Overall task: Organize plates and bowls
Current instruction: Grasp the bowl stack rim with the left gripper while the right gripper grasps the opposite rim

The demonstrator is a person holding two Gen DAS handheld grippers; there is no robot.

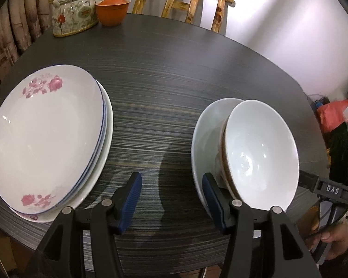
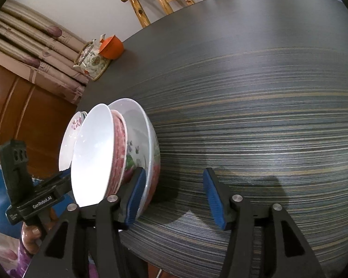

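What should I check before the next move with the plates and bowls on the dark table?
1. Left gripper empty, jaws apart: ok.
2. Right gripper empty, jaws apart: ok.
3. Stack of white flowered plates flat, edges roughly aligned: ok.
4. Nested white bowls seated level: not ok, the top bowl sits tilted.
5. Bowls away from the edge of the dark striped table: cannot tell.
6. Flowered teapot and orange lidded cup out of the way, at the far edge: ok.

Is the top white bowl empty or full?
Empty. The top bowl shows only its bare, shiny white inside, nested in the bowl beneath.
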